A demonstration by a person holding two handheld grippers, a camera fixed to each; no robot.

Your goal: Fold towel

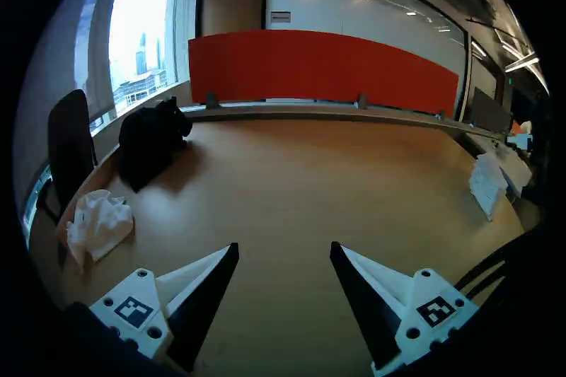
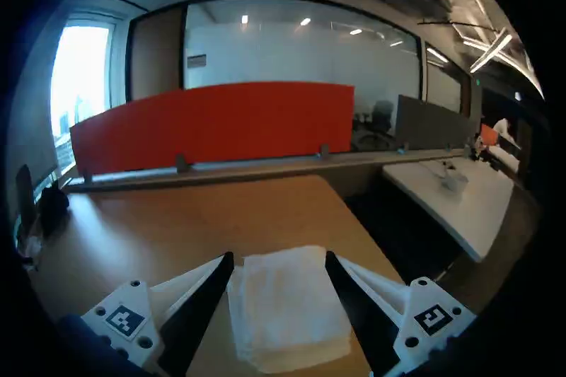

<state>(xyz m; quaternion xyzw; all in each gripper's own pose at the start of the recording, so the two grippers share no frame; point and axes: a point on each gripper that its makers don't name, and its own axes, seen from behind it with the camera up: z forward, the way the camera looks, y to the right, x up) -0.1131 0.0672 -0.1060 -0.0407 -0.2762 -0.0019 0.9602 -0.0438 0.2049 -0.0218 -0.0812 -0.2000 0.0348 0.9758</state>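
Two grippers hover over a wooden desk (image 1: 297, 179), with a towel-folding job seemingly part done. The left gripper (image 1: 283, 246) has its jaws spread wide and nothing between them. The right gripper (image 2: 277, 255), jaws equally spread, flanks a folded towel (image 2: 290, 306) lying flat and squared on the desk, well short of the red partition (image 2: 212, 122) and toward its right end. Whether the fingertips brush the cloth is hard to tell.

Off the partition's left end, on its near side, a crumpled towel (image 1: 99, 225) sits in a heap, apparently the piece left to fold. A black bag (image 1: 152, 140) rests between that heap and the partition.

The left gripper view takes in the heap, the bag and, out past the partition's right end, a white stack (image 1: 488, 182), probably the same folded towel. The right gripper view gives the close look at its neat layers. Beyond the partition stand a window (image 1: 138, 37) and a glass wall (image 2: 297, 59).
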